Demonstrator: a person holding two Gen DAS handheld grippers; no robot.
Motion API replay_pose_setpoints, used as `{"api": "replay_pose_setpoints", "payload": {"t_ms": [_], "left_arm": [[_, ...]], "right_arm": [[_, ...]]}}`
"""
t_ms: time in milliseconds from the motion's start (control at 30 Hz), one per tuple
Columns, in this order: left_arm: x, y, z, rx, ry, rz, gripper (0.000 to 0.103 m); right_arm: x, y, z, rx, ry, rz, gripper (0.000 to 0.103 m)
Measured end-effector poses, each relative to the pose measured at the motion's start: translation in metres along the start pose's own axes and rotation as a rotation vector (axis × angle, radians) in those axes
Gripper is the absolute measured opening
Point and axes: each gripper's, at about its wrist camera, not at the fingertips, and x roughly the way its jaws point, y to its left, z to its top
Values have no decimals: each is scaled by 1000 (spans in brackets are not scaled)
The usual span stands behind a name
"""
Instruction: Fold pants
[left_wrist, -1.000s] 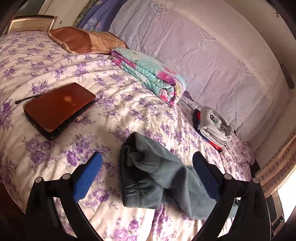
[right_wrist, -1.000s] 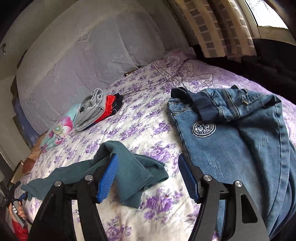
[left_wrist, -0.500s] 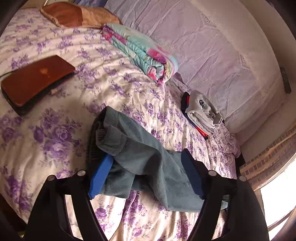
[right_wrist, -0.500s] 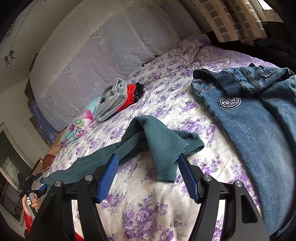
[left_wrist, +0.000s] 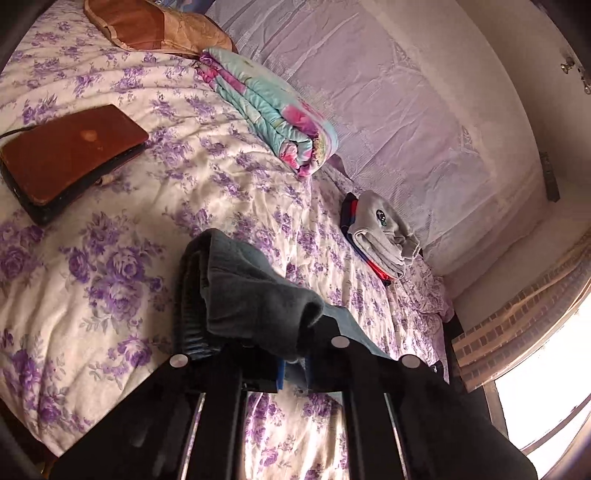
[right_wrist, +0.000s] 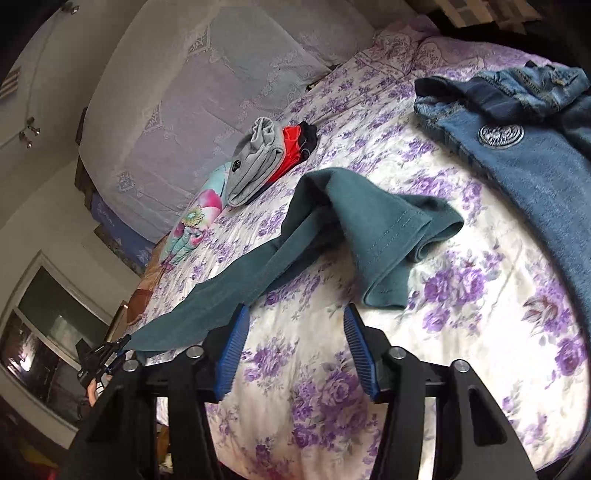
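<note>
While the teal pants (right_wrist: 354, 221) lie stretched across the purple-flowered bed (left_wrist: 110, 266), the left gripper (left_wrist: 293, 369), jaws wide a second ago, has now pinched their waistband end, the right gripper (right_wrist: 295, 350) hovers with jaws wide near the cuffs, jeans (right_wrist: 517, 147) just beyond, laptop (left_wrist: 70, 151) and folded clothes (left_wrist: 384, 236) further off.

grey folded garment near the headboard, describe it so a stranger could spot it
On the purple-flowered bed, look toward the lace-covered headboard. The grey folded garment tops a small stack, over red and dark pieces, beside the floral quilt roll; it alone has a small round badge.
</note>
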Motion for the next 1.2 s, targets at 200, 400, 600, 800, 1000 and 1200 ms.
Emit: {"api": "replay_pose_setpoints", "payload": {"t_ms": [200,400,600,800,1000,1200], "left_arm": [[-8,-7,10,-16,-26,-52,6],[-25,1,16,-10,-66,-22,6],[-22,15,13,-51,-48,-9,6],[-31,4,16,-17,-50,-35,6],[-36,-20,19,60,-68,-45,6],[-39,-22,13,62,-66,-46,6]], "right_arm": [[36,0,13,83,27,53,41],[54,-30,43,196,21,26,40],[56,-22,48,142,9,37,2],[-16,9,33,56,-69,134,2],[-51,20,44,-14,-107,13,2],[-78,34,42,-62,-191,88,2]]}}
